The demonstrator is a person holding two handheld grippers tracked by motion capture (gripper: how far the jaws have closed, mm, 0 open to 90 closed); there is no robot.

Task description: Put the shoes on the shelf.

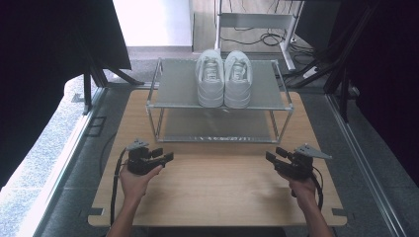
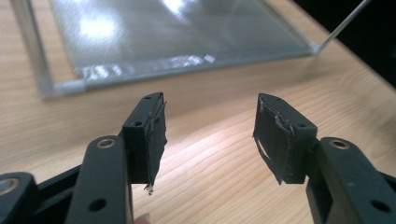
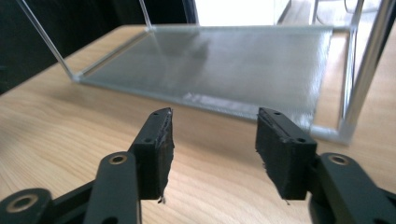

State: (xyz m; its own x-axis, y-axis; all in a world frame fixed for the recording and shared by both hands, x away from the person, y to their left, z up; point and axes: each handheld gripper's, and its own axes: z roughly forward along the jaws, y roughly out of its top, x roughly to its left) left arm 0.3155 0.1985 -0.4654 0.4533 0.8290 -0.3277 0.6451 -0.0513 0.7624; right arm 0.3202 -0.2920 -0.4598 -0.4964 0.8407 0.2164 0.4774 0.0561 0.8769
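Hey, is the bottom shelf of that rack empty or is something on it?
Empty. The lower shelf shows bare mesh, seen too in both gripper views; the white shoes stand upright on the top shelf.

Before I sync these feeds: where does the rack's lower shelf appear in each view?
High view: lower shelf at centre, beneath the top shelf holding white shoes.
Left gripper view: across the top, beyond the open fingers.
Right gripper view: upper middle.
Shared landmark: wooden table.
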